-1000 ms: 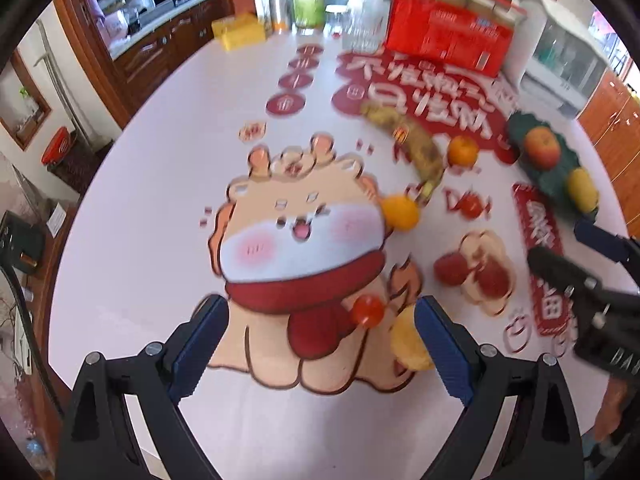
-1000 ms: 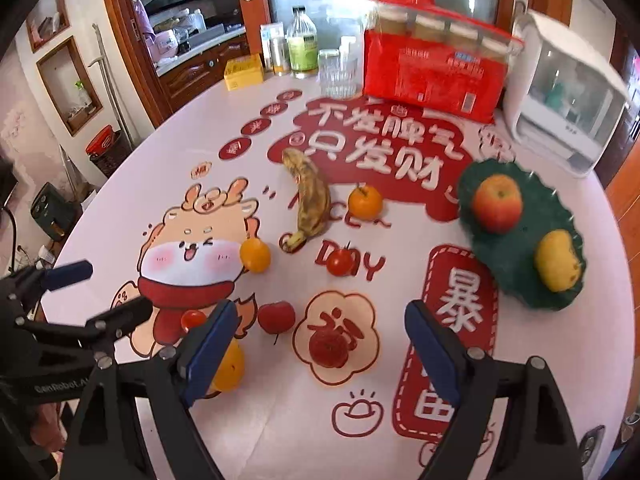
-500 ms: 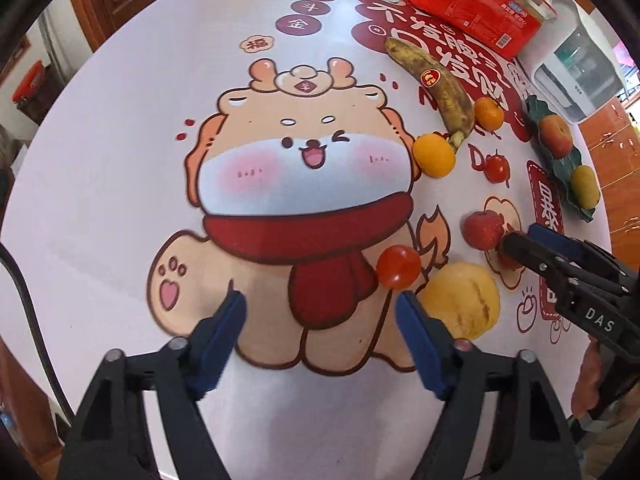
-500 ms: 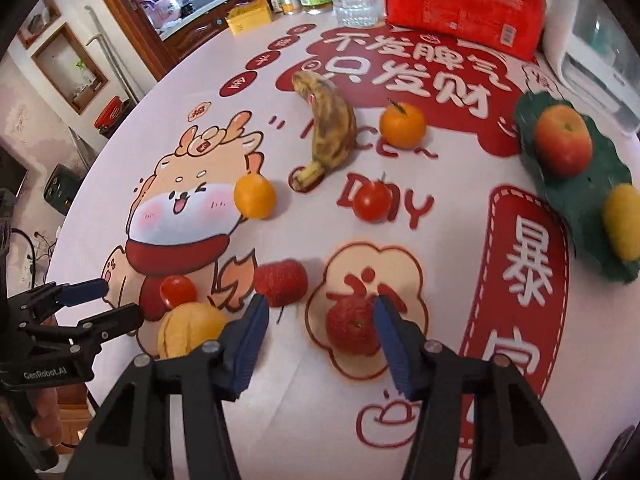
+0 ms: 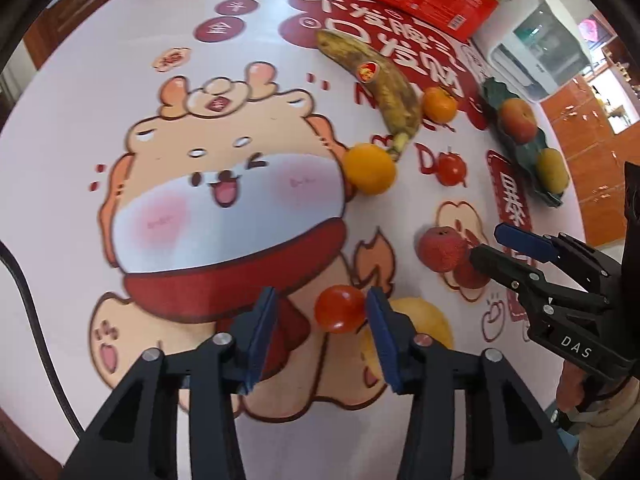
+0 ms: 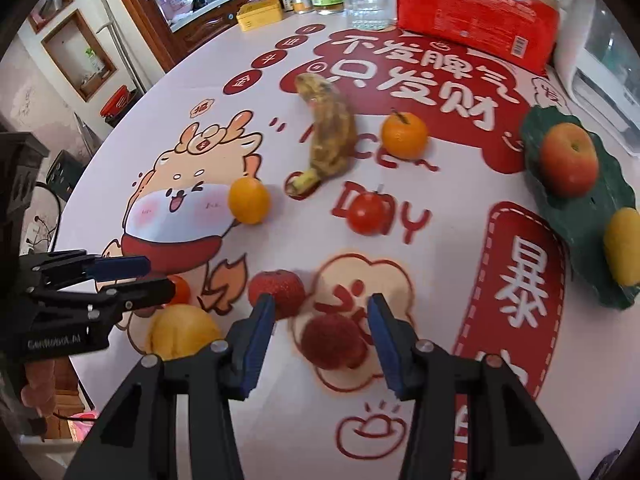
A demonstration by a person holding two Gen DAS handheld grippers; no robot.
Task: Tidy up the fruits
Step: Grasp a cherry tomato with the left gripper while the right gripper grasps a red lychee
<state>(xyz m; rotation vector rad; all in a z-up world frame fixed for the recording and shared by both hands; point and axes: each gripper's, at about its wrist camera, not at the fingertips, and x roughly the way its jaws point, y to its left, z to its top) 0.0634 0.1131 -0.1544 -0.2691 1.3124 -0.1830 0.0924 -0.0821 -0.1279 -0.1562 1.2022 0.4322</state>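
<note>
**Closing on two small fruits at once**

Straddling the tomato (image 5: 340,309), the left gripper (image 5: 320,312) has just been narrowing. Its right pad touches the smooth, glossy skin; the left pad stands off, so nothing is clamped yet. A dimpled yellow fruit (image 5: 420,316) sits just behind that pad. Further right, the right gripper (image 6: 320,312) has also been closing, its jaws part-open around a bumpy red lychee (image 6: 332,346) without pressing it. A second lychee (image 6: 276,292) lies at the left pad's tip. Both tools point steeply down, likely to pinch round fruit from above. At far right the green leaf-shaped plate (image 6: 580,216) holds an apple (image 6: 570,160), probably the destination.
</note>
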